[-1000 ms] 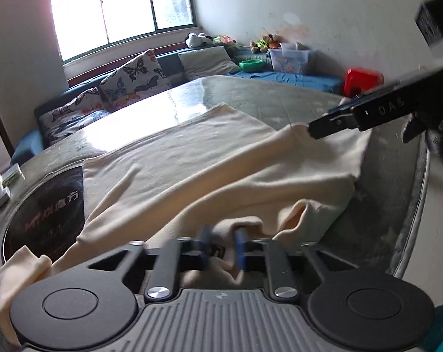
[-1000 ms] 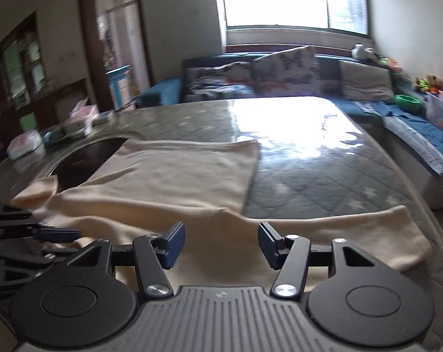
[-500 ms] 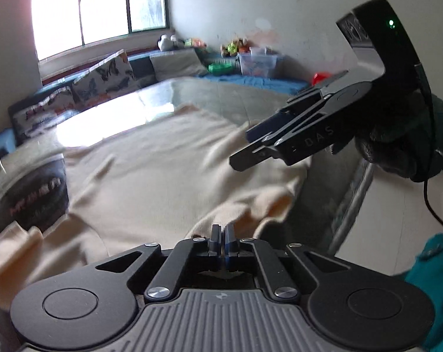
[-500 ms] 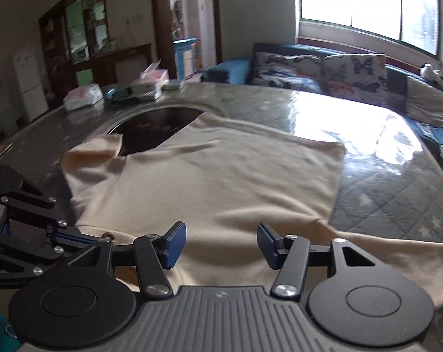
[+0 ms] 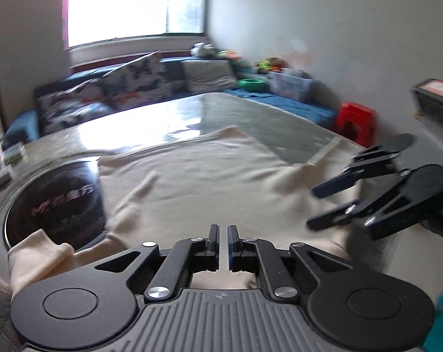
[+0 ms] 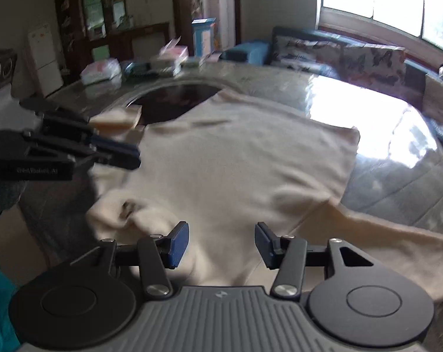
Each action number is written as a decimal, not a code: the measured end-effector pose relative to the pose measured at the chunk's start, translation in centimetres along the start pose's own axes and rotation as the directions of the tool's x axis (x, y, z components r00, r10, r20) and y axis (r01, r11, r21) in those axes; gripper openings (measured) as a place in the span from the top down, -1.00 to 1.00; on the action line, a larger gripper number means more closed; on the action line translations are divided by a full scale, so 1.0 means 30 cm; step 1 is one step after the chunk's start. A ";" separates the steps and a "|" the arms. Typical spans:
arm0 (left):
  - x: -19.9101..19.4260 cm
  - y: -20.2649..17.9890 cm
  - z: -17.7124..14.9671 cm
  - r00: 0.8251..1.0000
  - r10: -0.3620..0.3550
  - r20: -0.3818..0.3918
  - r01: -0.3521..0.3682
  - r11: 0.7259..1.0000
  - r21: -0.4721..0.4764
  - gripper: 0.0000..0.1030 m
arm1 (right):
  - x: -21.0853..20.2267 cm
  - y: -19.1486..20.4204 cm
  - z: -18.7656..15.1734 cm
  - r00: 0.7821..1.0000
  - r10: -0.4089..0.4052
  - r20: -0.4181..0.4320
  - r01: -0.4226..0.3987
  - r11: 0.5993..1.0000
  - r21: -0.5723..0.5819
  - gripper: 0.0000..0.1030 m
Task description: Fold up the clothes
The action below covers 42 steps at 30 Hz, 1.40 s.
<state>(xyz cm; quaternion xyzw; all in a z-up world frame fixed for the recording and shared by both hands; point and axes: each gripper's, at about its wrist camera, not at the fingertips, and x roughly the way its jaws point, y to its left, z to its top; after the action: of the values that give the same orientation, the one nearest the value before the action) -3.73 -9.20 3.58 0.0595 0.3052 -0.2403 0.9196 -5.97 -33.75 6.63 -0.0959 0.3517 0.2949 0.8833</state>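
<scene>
A cream long-sleeved garment point(image 5: 198, 182) lies spread on the glass-topped table; it also shows in the right wrist view point(image 6: 236, 170). One sleeve point(image 6: 382, 243) trails right, the other point(image 5: 36, 252) lies at the near left. My left gripper point(image 5: 223, 239) hovers over the garment's near edge, its fingers almost together with a narrow gap and nothing between them; it also shows in the right wrist view point(image 6: 124, 154). My right gripper point(image 6: 221, 243) is open and empty above the near hem; it also shows in the left wrist view point(image 5: 318, 205).
A dark round inset point(image 5: 54, 202) sits in the table point(image 5: 250, 117) at left. A sofa with patterned cushions point(image 5: 127, 88) runs behind. A red stool point(image 5: 356, 121) and toy bins point(image 5: 291, 83) stand at right. Boxes and tissue packs point(image 6: 162, 58) sit on the table's far edge.
My left gripper let go of the garment's near edge and its fingers parted slightly. The garment dropped flat onto the table. My right gripper stayed open and swung lower to the right.
</scene>
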 end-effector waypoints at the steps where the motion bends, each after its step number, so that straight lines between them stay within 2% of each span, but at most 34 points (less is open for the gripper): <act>1: 0.018 0.014 0.010 1.000 0.019 -0.002 -0.019 1.000 -0.018 0.87 | 0.009 -0.015 0.016 1.000 -0.016 0.019 0.016 1.000 0.016 0.01; 3: 0.051 0.032 0.011 0.999 0.046 -0.017 -0.047 0.998 -0.042 0.87 | 0.045 -0.053 0.045 0.997 -0.059 0.040 0.057 0.997 0.047 0.01; 6: 0.080 0.054 -0.008 0.996 0.071 -0.059 -0.075 0.995 -0.063 0.87 | 0.097 -0.098 0.044 0.994 -0.108 0.017 0.106 0.990 0.087 0.01; 10: 0.052 0.072 -0.060 0.995 0.046 -0.083 -0.051 0.997 -0.059 0.84 | 0.101 -0.110 -0.032 0.991 -0.130 -0.031 0.132 0.988 0.080 0.00; 13: 0.045 0.084 -0.042 0.995 0.033 -0.092 -0.040 0.997 -0.073 0.82 | 0.074 -0.104 -0.061 0.991 -0.130 -0.031 0.132 0.989 0.068 -0.01; 18: 0.101 0.151 0.044 0.992 0.109 -0.063 -0.118 0.980 -0.163 0.82 | 0.058 -0.087 -0.049 0.991 -0.133 -0.033 0.135 0.989 0.062 -0.01; 22: 0.167 0.205 0.082 0.984 0.167 -0.068 -0.178 0.961 -0.211 0.82 | 0.038 -0.068 -0.004 0.987 -0.155 0.046 0.154 0.988 0.022 -0.01; 26: 0.197 0.247 0.064 0.973 0.205 -0.109 -0.226 0.947 -0.228 0.81 | 0.078 -0.084 0.012 0.993 -0.115 0.038 0.113 0.992 0.047 -0.01; 30: 0.166 0.288 0.047 0.974 0.196 -0.110 -0.218 0.942 -0.255 0.80 | 0.116 -0.096 -0.017 0.996 -0.091 -0.014 0.092 0.994 0.055 -0.03; 34: 0.167 0.298 0.083 0.977 0.189 -0.094 -0.208 0.940 -0.272 0.80 | 0.108 -0.103 -0.019 0.997 -0.072 -0.018 0.073 0.995 0.067 -0.03; 38: 0.237 0.293 0.138 0.975 0.198 -0.101 -0.218 0.939 -0.266 0.80 | 0.112 -0.102 -0.008 0.998 -0.058 -0.006 0.058 0.995 0.083 -0.03; 42: 0.317 0.313 0.169 0.965 0.228 -0.131 -0.255 0.931 -0.262 0.80 | 0.126 -0.097 -0.010 0.998 -0.056 -0.007 0.056 0.996 0.075 -0.11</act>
<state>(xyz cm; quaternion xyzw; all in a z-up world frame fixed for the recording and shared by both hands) 10.10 -6.11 1.70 -0.0209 0.3711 -0.0771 0.9252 -2.23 -34.50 3.75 -0.0731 0.3619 0.2563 0.8933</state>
